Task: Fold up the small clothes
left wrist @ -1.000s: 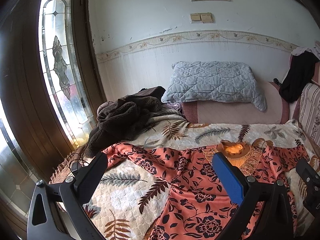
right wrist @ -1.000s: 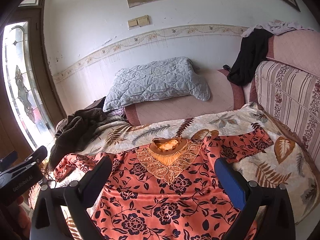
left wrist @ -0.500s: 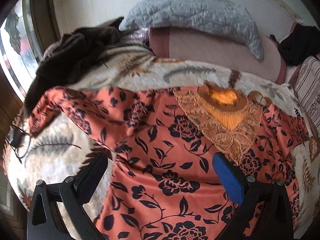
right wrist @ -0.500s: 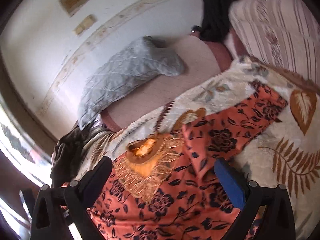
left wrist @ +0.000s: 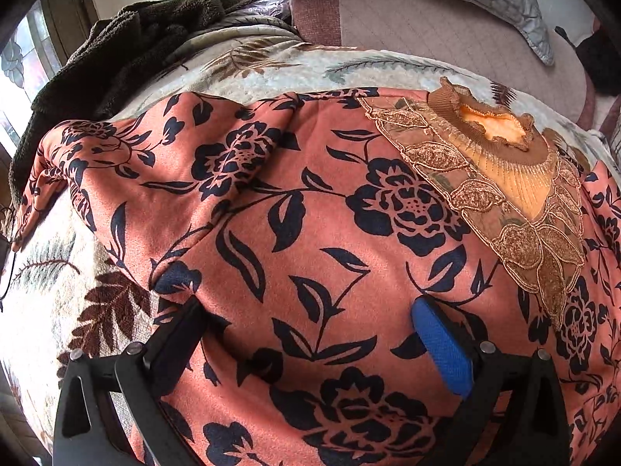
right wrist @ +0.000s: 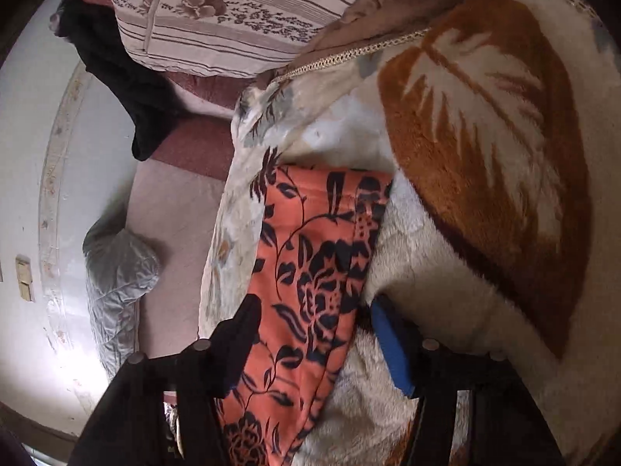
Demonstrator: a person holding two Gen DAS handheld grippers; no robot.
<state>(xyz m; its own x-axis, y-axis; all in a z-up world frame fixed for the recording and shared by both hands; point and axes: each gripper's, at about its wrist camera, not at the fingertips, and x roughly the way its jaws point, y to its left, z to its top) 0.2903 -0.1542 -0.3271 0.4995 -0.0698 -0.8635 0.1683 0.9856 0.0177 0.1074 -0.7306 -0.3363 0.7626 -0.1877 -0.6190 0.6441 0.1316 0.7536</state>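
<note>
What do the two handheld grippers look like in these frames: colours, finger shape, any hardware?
Both match. The left gripper and right gripper have black frames with cut-out openings and round silver fasteners. Each carries one black finger and one finger with a blue pad. No cables, markings or sleeves show.

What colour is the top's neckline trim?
Golden-brown lace around an orange collar, on the coral top; clearest in the left wrist view.

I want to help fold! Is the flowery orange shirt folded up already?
Not yet. The orange shirt lies spread flat on the blanket, its sleeve stretched straight out.
</note>
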